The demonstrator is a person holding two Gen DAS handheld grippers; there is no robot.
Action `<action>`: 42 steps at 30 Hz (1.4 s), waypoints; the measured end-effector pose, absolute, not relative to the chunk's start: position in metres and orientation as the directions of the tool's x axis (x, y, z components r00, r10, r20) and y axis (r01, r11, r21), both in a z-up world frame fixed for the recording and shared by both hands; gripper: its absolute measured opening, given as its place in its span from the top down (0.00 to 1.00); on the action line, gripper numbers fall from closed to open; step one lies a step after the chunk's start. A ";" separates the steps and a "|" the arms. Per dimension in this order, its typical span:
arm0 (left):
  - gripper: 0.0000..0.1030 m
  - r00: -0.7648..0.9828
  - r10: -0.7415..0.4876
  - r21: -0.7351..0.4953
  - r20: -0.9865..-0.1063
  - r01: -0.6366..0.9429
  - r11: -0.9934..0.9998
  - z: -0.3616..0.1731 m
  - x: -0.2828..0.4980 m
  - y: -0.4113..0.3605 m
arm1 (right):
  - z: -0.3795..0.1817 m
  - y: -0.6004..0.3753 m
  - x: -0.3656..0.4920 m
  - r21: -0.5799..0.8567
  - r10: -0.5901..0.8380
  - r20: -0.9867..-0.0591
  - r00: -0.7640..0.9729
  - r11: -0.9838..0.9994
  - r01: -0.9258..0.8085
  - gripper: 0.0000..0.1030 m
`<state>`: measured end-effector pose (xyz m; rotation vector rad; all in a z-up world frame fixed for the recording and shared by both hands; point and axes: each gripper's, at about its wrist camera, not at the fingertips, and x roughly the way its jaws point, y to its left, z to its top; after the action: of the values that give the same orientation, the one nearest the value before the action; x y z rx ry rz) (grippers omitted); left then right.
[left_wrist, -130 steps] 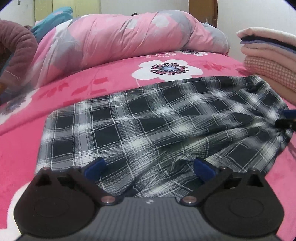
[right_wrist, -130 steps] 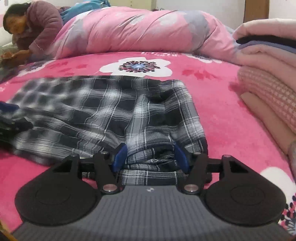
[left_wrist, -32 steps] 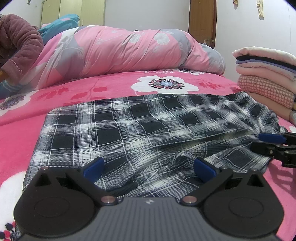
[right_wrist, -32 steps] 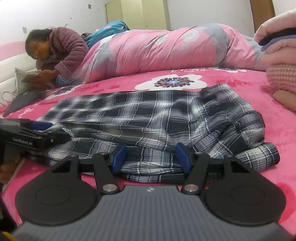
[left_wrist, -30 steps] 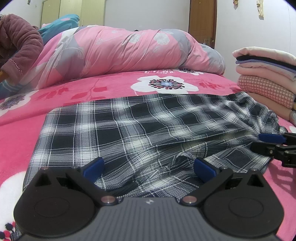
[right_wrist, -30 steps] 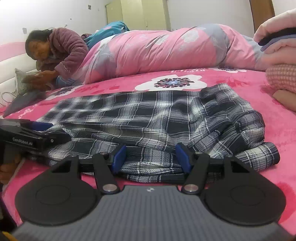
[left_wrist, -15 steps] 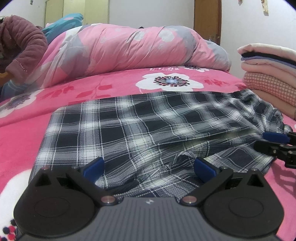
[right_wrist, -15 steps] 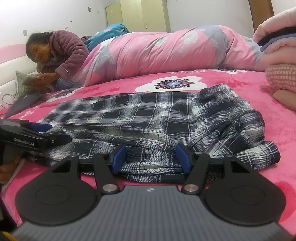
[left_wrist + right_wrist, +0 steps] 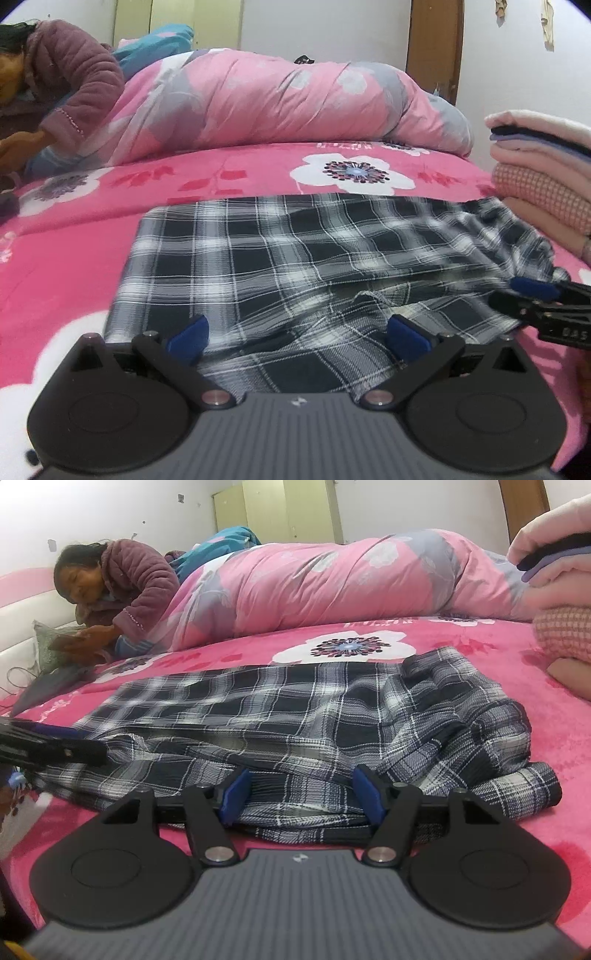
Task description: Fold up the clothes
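Note:
A black-and-white plaid garment (image 9: 295, 258) lies spread on the pink floral bedspread (image 9: 229, 181); its right end is rumpled (image 9: 461, 716). My left gripper (image 9: 295, 334) hovers open over the garment's near edge, with nothing pinched between its blue pads. My right gripper (image 9: 300, 794) sits low at the near hem; its jaws are opening, and a band of plaid cloth lies between the pads without being squeezed. Each gripper shows in the other's view: the right gripper (image 9: 532, 295) at the cloth's right corner, the left gripper (image 9: 55, 746) at its left edge.
A stack of folded clothes (image 9: 543, 173) stands at the right edge of the bed. A rolled pink quilt (image 9: 288, 107) lies across the back. A person in a purple jacket (image 9: 122, 583) reclines at the far left beside a dark flat object (image 9: 48, 690).
The left gripper has lifted and drawn back a little, so the plaid garment sits farther off in its view. The right gripper has stayed put over the hem.

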<state>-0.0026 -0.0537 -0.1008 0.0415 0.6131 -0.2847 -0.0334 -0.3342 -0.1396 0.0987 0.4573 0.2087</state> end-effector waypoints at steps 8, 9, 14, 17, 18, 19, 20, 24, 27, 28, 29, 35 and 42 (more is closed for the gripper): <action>0.00 0.829 -0.248 -0.028 -0.501 0.271 0.962 -0.076 -0.033 -0.016 | -0.107 -0.317 -0.033 0.120 0.217 -0.444 0.869 0.976 -0.182 0.38; 0.01 0.838 -0.239 -0.034 -0.490 0.255 0.966 -0.074 -0.036 -0.010 | -0.098 -0.311 -0.033 0.129 0.236 -0.428 0.873 0.971 -0.200 0.38; 0.08 0.857 -0.175 -0.050 -0.485 0.173 0.984 -0.078 -0.031 0.014 | -0.071 -0.265 -0.018 0.085 0.289 -0.392 0.873 0.957 -0.279 0.43; 0.15 0.848 -0.150 -0.061 -0.508 0.138 0.989 -0.085 -0.024 0.026 | -0.073 -0.243 -0.007 0.091 0.327 -0.408 0.852 0.944 -0.318 0.46; 0.18 0.844 -0.151 -0.074 -0.515 0.132 0.988 -0.089 -0.023 0.030 | -0.080 -0.236 -0.005 0.084 0.331 -0.436 0.837 0.941 -0.328 0.46; 0.19 0.840 -0.154 -0.090 -0.520 0.126 0.988 -0.093 -0.022 0.035 | -0.093 -0.230 -0.003 0.073 0.326 -0.499 0.803 0.939 -0.337 0.46; 0.22 0.839 -0.161 -0.113 -0.519 0.119 0.986 -0.095 -0.023 0.040 | -0.107 -0.224 0.000 0.061 0.318 -0.567 0.760 0.936 -0.346 0.47; 0.23 0.860 -0.204 -0.207 -0.468 0.118 0.971 -0.098 -0.028 0.062 | -0.110 -0.215 -0.005 0.007 0.276 -0.597 0.754 0.941 -0.339 0.48; 0.23 0.871 -0.198 -0.217 -0.450 0.108 0.970 -0.099 -0.024 0.070 | -0.079 -0.204 0.007 0.038 0.301 -0.573 0.762 0.939 -0.343 0.48; 0.23 0.870 -0.199 -0.225 -0.451 0.105 0.969 -0.101 -0.023 0.072 | -0.068 -0.199 0.011 0.049 0.319 -0.555 0.768 0.934 -0.353 0.48; 0.24 0.868 -0.202 -0.237 -0.454 0.101 0.966 -0.103 -0.021 0.075 | -0.061 -0.192 0.016 0.060 0.339 -0.536 0.773 0.929 -0.366 0.48; 0.28 0.858 -0.192 -0.217 -0.476 0.097 0.971 -0.124 -0.018 0.083 | -0.078 -0.146 0.032 0.070 0.369 -0.571 0.733 0.912 -0.405 0.48; 0.27 0.868 -0.251 -0.221 -0.429 0.169 0.961 -0.120 -0.023 0.085 | -0.094 -0.126 0.025 0.039 0.326 -0.695 0.640 0.907 -0.419 0.49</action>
<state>-0.0228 0.0846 -0.1196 -0.1789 0.4722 -0.2208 0.0250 -0.1264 -0.0940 -0.1303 0.7657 0.4263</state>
